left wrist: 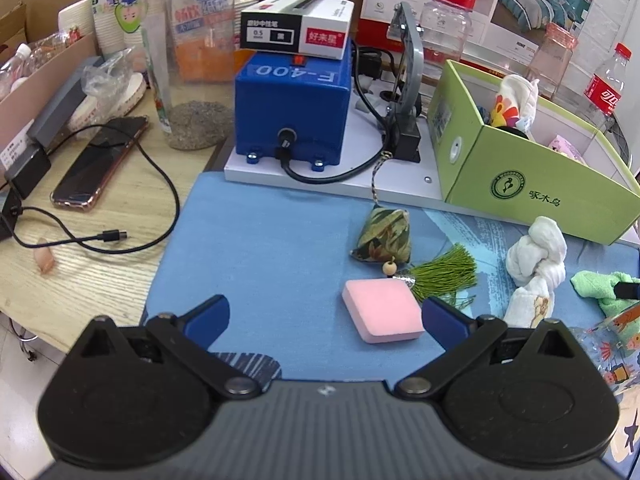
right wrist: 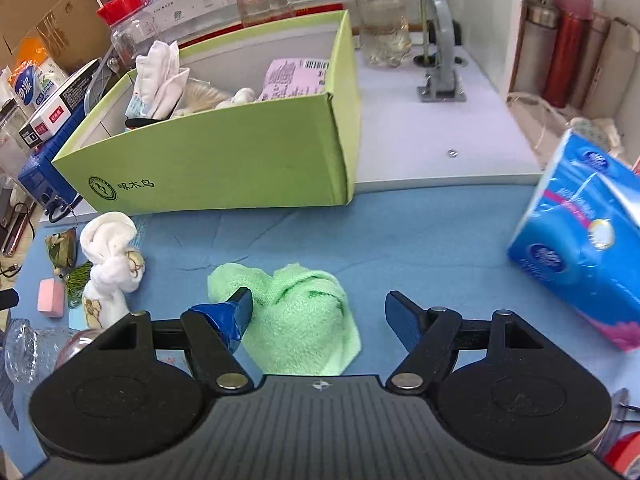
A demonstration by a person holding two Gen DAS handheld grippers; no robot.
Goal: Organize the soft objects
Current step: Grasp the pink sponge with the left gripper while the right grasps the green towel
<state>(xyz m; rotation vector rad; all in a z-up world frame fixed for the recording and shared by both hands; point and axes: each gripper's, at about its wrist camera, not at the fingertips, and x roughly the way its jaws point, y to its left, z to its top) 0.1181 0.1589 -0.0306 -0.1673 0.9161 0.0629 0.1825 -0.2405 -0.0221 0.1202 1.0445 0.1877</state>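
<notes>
My left gripper [left wrist: 325,314] gapes empty beside one pink sponge [left wrist: 382,311]; only my right gripper's [right wrist: 318,310] view shows its wide jaws straddling one green towel [right wrist: 296,316].

Both views are evenly and brightly lit by diffuse indoor light from overhead; shadows are kept soft and short, as seen under the pink sponge [left wrist: 383,311] just ahead of the left gripper. Mild glare is seen on the clear jar [left wrist: 188,56] far ahead-left. Strong fisheye bending and dark vignetted corners are noted at the edges. The tissue pack [right wrist: 580,240], right of the right gripper, is slightly blurred. The centre is rendered sharp.
</notes>
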